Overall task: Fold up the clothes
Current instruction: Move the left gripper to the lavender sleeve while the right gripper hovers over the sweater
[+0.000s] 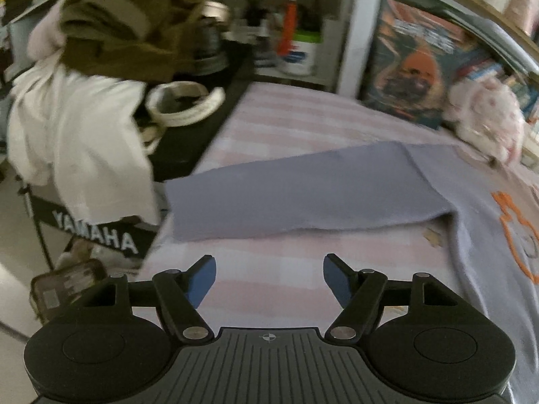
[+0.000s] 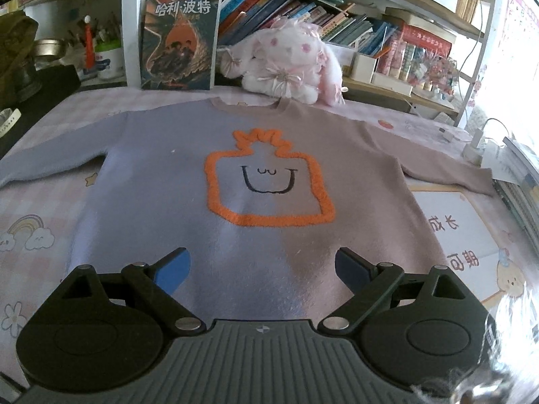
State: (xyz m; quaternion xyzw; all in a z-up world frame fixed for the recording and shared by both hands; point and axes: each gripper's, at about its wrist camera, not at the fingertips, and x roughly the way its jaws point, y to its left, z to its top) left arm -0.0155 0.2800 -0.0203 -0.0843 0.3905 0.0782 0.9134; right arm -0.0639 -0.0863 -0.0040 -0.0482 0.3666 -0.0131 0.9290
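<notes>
A lilac sweater with an orange fuzzy outline of a smiling figure lies flat, face up, on a pink checked sheet, both sleeves spread out sideways. In the left wrist view its left sleeve stretches across ahead of my left gripper, which hovers over bare sheet just short of the sleeve, open with nothing between its blue pads. My right gripper hangs over the sweater's lower body near the hem, open and holding nothing.
A plush rabbit and an upright book stand behind the collar, with bookshelves beyond. Off the bed's left edge are a Yamaha keyboard, draped white cloth and a brown garment. Chargers lie at right.
</notes>
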